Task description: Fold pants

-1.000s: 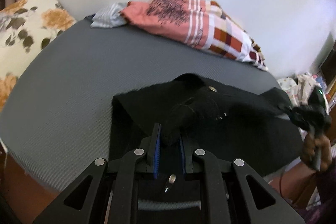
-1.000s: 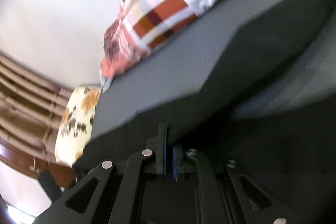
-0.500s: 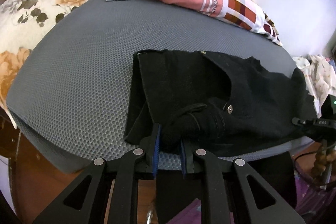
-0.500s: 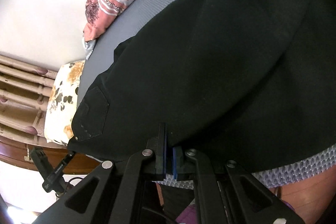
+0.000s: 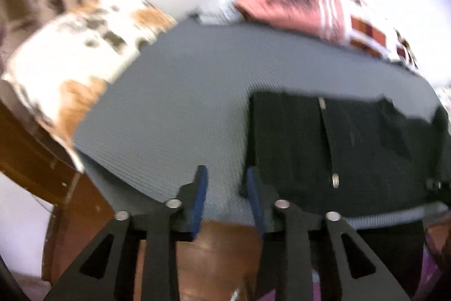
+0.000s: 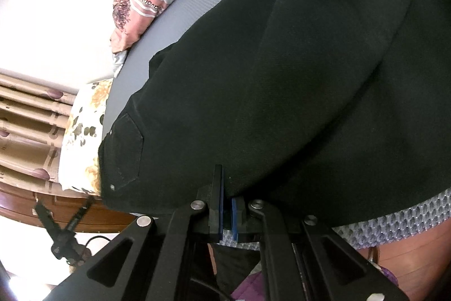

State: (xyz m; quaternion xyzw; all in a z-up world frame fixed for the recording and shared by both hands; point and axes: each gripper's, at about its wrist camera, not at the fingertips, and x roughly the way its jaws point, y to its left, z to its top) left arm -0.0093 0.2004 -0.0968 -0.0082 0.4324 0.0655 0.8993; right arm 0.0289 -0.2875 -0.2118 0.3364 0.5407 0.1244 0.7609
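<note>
The black pants (image 5: 346, 148) lie spread on the grey mattress (image 5: 183, 109), waistband and buttons near its front edge. My left gripper (image 5: 227, 182) hovers over the mattress edge just left of the pants. Its jaws are opening, with nothing between them; the right finger (image 5: 253, 188) stands beside the pants' left edge. The right wrist view is filled with the pants (image 6: 282, 75), back pocket (image 6: 124, 151) at the left. My right gripper (image 6: 226, 193) is shut on the pants' near hem. The left gripper (image 6: 64, 236) shows small at the lower left of that view.
A floral pillow (image 5: 76, 61) lies at the mattress's left end. A pink and checked blanket (image 5: 324, 13) is bunched against the white wall at the back. The wooden bed frame (image 5: 42, 154) runs under the front edge.
The left gripper let go of the pants' waist fold, opened and swung left along the front edge. The right gripper came down from a raised, tilted pose, with the pants now lying flat.
</note>
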